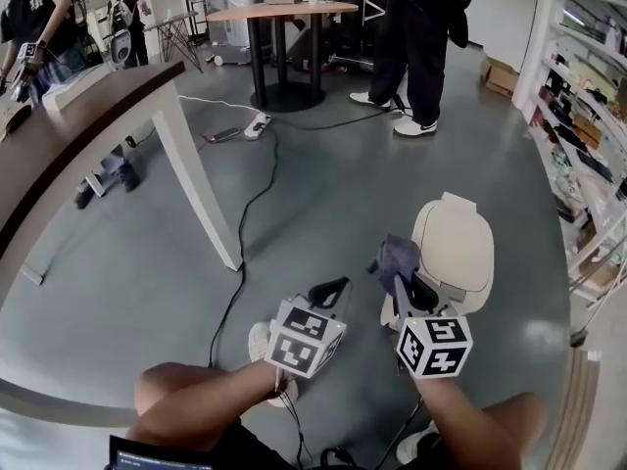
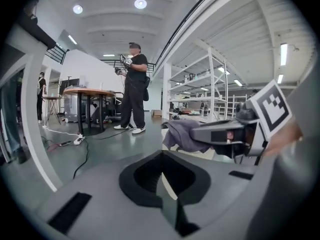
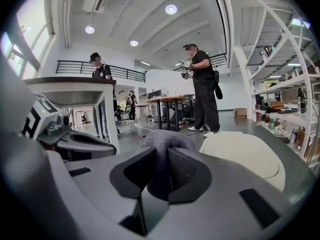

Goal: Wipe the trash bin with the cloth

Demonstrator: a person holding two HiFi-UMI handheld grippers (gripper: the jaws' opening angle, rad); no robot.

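Purple-grey cloth (image 3: 165, 140) is pinched between the closed jaws of the right gripper (image 3: 161, 156), a grip made plain only in the right gripper view. In the head view the cloth is held at the near left edge of the cream trash bin (image 1: 458, 253), of which only the top is shown. The left gripper (image 2: 163, 156) is held alongside, jaws drawn almost together on nothing

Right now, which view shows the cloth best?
Right gripper view: the cloth sits centre frame, close up, pinched between the jaws of the right gripper. Head view shows it small, bunched above the lid of the trash bin. Left gripper view shows it side-on, hanging from the right gripper's tip.
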